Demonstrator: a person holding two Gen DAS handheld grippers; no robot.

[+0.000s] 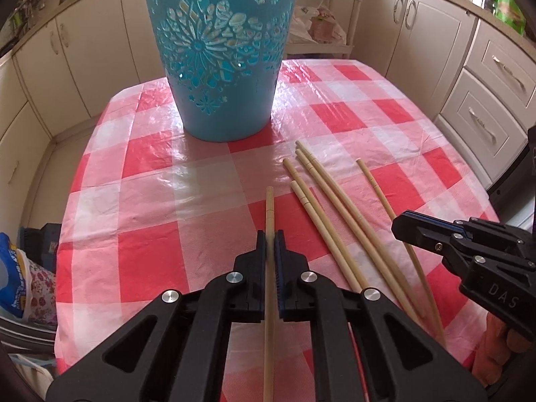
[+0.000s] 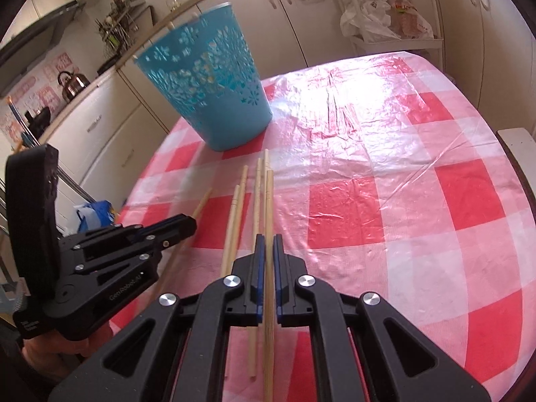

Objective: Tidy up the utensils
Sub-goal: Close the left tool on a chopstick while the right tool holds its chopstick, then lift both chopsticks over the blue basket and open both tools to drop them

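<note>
Left wrist view: left gripper (image 1: 270,238) clamps one chopstick (image 1: 269,207), tip toward the blue basket (image 1: 217,53); loose chopsticks (image 1: 321,201) lie right of it. Right wrist view: right gripper (image 2: 267,243) clamps another chopstick (image 2: 269,201) below the basket

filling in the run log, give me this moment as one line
left gripper: shut on a wooden chopstick | right gripper: shut on another chopstick | loose chopsticks on checked tablecloth | blue perforated plastic basket upright

Your grippers (image 1: 270,234) (image 2: 266,238) are black plastic with blue pads (image 1: 279,261), silver screws (image 1: 234,278) and white lettering (image 2: 127,289).
</note>
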